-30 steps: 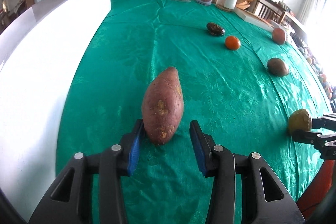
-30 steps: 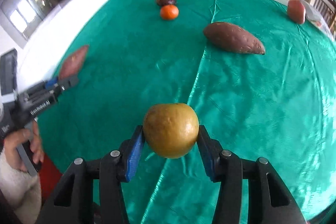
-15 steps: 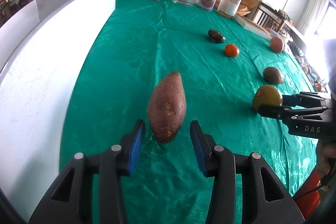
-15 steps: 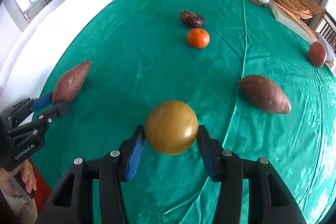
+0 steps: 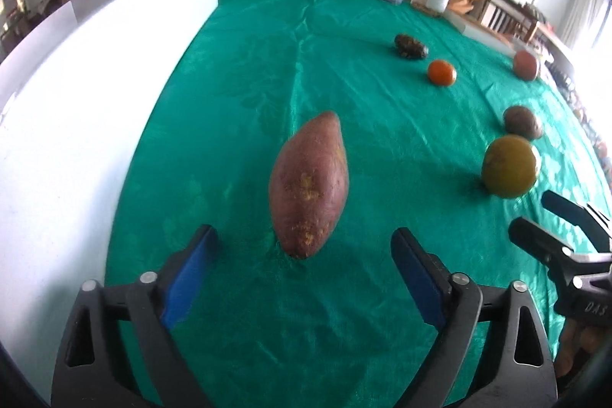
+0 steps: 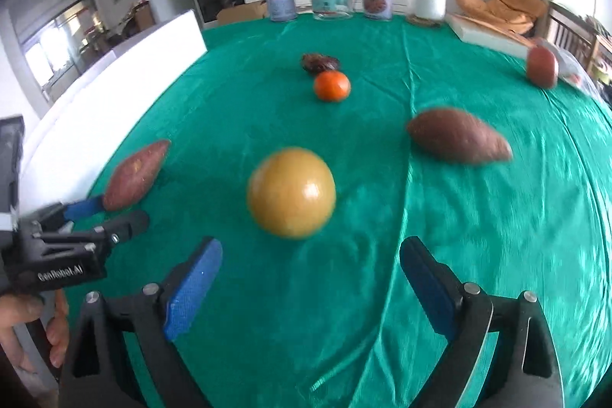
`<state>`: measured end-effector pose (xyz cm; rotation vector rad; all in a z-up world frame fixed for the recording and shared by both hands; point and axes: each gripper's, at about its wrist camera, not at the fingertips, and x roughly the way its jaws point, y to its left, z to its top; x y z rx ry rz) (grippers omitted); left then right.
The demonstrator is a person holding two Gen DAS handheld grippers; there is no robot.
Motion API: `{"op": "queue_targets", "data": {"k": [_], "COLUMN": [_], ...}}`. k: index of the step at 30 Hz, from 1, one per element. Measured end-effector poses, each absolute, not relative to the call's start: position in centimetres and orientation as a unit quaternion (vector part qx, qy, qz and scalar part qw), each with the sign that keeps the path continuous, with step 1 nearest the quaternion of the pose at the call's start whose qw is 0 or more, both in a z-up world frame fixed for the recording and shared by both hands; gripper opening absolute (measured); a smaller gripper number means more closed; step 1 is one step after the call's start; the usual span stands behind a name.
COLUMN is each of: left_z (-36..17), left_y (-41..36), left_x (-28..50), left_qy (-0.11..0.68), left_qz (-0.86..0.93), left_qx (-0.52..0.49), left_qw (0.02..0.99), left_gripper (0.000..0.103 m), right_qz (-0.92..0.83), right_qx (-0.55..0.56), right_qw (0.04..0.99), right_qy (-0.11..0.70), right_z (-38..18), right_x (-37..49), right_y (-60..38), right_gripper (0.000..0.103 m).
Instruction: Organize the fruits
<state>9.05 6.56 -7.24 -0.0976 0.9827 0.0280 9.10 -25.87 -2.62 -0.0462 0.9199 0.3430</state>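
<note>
Green-clothed counter (image 5: 237, 71) with fruit scattered well apart: sorting looks barely begun. Sweet potato (image 5: 308, 184) lies free before the opening left claw (image 5: 304, 260); the yellow-green round fruit (image 6: 291, 192) lies free before the opening right claw (image 6: 310, 272).

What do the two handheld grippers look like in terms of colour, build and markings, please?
Both the left gripper and the right gripper are black, angular frames with silver screws and blue textured pads. White lettering marks their bodies: "GenRobot.AI" on the left, "DAS" on the right.
</note>
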Motion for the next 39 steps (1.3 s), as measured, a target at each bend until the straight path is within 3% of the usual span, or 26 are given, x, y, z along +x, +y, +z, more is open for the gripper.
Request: {"op": "queue_targets", "data": {"k": [8, 22, 27, 32, 35, 37, 39], "left_z": [-7.8, -7.7, -6.6, -6.1, -6.1, -6.4, -6.7], "left_y": [5.6, 6.0, 9.5, 9.5, 8.3, 7.8, 7.5], "left_x": [9.0, 9.0, 8.2, 8.3, 9.3, 10.1, 10.8], "left_qy": [0.482, 0.483, 0.472, 0.459, 0.463, 0.474, 0.482], "left_qz": [0.025, 0.002, -0.049, -0.067, -0.069, -0.063, -0.055], "left_qx": [-0.014, -0.016, -0.09, -0.087, -0.07, -0.058, -0.052], "left_qw": [0.876, 0.876, 0.875, 0.882, 0.881, 0.876, 0.873], "left_gripper": [0.1, 0.102, 0.1, 0.099, 0.094, 0.08, 0.08], "right_qz": [0.134, 0.128, 0.141, 0.153, 0.162, 0.169, 0.177], "right_qx": [-0.065, -0.07, -0.063, -0.031, -0.006, -0.001, 0.005], "right_qw": [0.881, 0.881, 0.881, 0.89, 0.889, 0.888, 0.885], "right_qy": [0.45, 0.45, 0.446, 0.429, 0.428, 0.429, 0.431], "right_z": [-4.1, -4.3, -4.2, -3.6, -3.4, -3.2, -3.2], "right_x": [8.3, 8.8, 8.2, 7.9, 8.2, 8.4, 8.7], "right_y": [-25.2, -25.2, -25.6, -26.2, -26.1, -25.8, -25.5], "right_gripper": [0.103, 0.103, 0.103, 0.103, 0.099, 0.089, 0.086]}}
